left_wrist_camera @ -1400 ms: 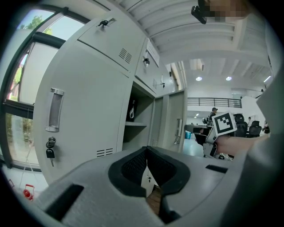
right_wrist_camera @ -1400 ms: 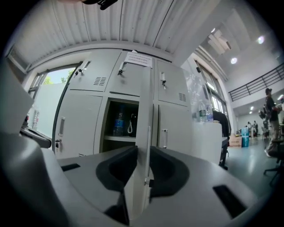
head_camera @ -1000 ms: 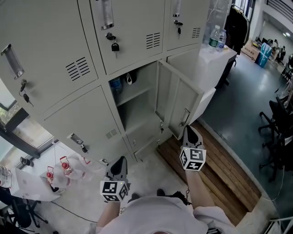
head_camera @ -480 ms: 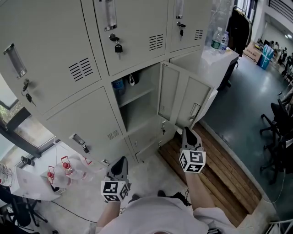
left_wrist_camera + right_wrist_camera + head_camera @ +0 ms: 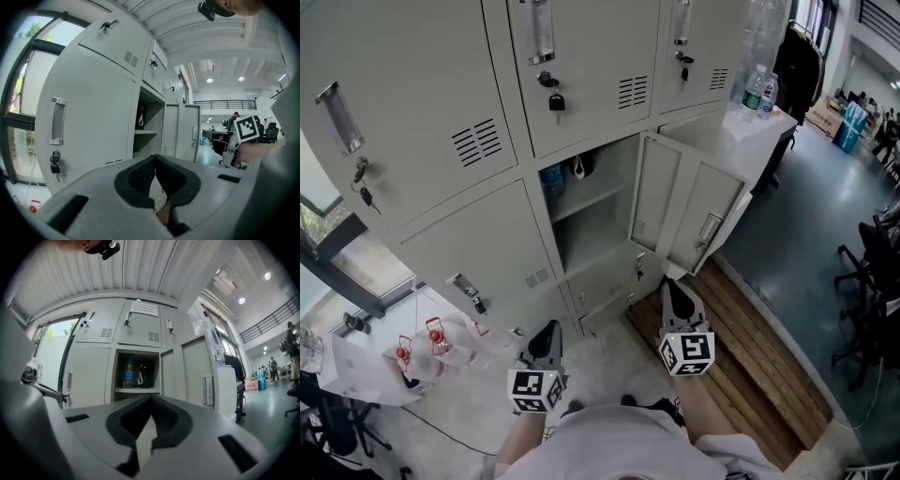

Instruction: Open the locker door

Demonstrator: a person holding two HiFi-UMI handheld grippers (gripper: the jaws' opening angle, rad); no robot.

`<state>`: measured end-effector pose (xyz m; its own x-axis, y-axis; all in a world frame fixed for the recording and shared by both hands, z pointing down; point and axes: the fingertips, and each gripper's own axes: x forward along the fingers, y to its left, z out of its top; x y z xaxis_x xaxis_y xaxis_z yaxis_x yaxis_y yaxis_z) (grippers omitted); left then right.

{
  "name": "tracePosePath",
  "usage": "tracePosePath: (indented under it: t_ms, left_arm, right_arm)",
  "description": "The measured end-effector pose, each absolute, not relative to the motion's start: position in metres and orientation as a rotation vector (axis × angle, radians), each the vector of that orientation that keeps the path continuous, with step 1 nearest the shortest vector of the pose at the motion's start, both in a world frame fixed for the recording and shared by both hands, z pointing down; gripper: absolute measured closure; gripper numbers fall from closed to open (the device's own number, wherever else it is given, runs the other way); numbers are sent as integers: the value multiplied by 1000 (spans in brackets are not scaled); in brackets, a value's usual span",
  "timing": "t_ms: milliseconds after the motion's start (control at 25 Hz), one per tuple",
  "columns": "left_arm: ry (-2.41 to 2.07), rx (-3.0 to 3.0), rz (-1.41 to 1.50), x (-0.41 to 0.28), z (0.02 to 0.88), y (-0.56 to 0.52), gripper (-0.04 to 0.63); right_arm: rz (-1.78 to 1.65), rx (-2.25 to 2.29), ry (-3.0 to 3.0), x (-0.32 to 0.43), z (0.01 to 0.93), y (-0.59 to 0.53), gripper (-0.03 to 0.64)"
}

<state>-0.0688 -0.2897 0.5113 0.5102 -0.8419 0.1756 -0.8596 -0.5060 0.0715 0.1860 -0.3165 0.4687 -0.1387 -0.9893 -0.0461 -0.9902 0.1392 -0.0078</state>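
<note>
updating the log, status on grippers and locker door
Left gripper shut, empty. Right gripper shut, empty. Locker door open, neither gripper touching it. Nothing in the way.

window point(image 5: 323, 225) left | wooden planks point(image 5: 759, 366) right | glossy grey floor point(image 5: 806, 225) | black chairs point(image 5: 867, 272)

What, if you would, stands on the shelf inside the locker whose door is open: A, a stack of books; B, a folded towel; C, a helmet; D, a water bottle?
D: the right gripper view shows a water bottle with a blue label upright on the shelf, beside a dark item.
</note>
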Motion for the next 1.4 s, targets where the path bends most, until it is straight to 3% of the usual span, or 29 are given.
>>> tracePosePath:
  t_ms: [560,1400]
  left_arm:
    - [-1512,2600,154,-75,512,-284,588]
    - [-1491,2638,150,-68,509,-284,588]
  right_arm:
    - [-121,-1807,2519,93,504,-281,603]
    - [-142,-1789,2511,88,501,-284,603]
